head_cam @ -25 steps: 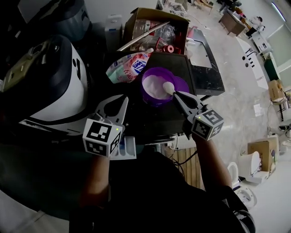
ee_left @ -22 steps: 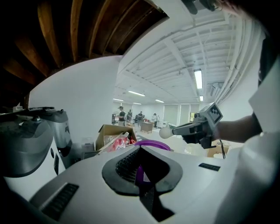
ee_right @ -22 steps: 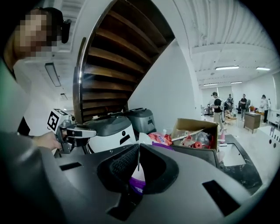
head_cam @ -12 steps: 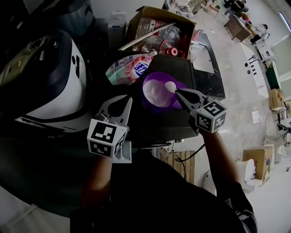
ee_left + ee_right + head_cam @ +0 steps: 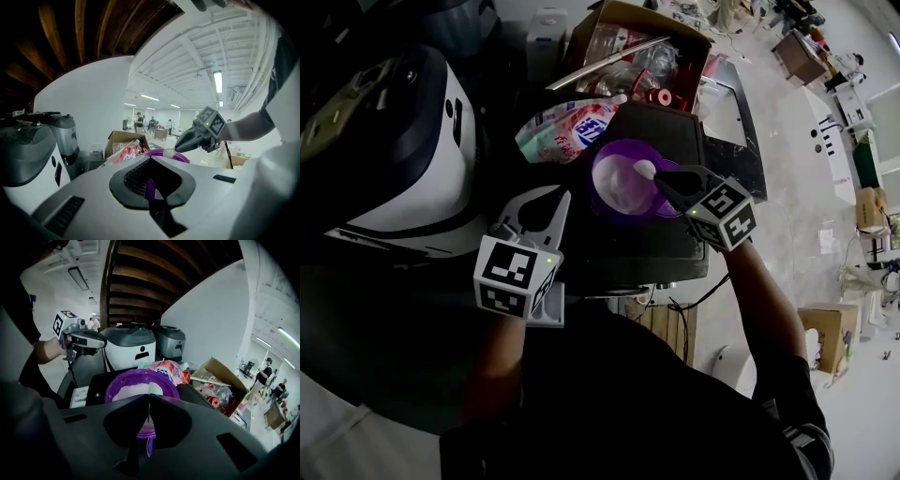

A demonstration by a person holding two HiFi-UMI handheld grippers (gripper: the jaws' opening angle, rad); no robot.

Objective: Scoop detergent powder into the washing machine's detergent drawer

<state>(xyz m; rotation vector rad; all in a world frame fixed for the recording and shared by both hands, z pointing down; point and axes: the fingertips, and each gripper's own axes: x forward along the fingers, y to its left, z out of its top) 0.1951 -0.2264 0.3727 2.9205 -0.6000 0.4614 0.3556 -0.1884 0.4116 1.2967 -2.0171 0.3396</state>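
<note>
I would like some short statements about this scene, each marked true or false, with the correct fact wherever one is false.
1. The right gripper is shut on the handle of a spoon held over the purple bowl. True.
2. The purple bowl is empty. False: it holds white powder.
3. A pink bag lies beside the bowl. True.
4. The left gripper grips the bowl's rim. False: it is off to the side, apart from the bowl.
5. The cardboard box is taped shut. False: it stands open with things inside.
</note>
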